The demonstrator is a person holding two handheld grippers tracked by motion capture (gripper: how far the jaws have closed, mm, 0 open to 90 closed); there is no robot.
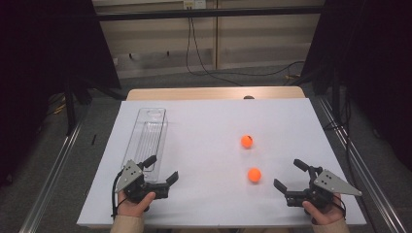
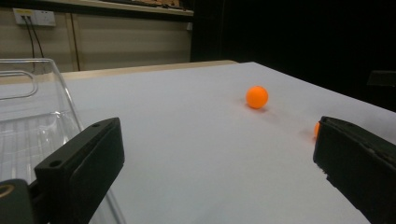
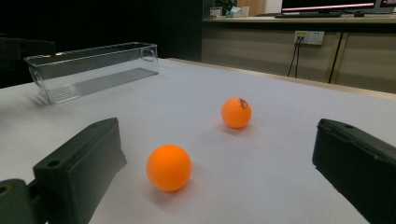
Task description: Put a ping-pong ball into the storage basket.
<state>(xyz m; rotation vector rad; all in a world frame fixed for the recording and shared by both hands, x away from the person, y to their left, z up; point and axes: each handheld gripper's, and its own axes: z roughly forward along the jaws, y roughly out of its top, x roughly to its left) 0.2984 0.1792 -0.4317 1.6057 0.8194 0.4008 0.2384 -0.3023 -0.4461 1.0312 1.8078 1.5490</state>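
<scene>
On white table (image 1: 204,126): clear plastic bin (image 1: 149,137) at left, empty. Left gripper (image 1: 162,171) beside its near end, fingers spread, holding nothing. Right gripper (image 1: 290,174) likewise spread, near orange ball (image 1: 254,174); second ball (image 1: 247,141) farther back.

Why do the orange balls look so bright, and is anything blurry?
In the right gripper view the nearer ball is sharp with a soft shadow beneath it; in the left gripper view the clear tray glints and looks hazy up close; in the high view the white table is brightly lit against dark surroundings.
</scene>
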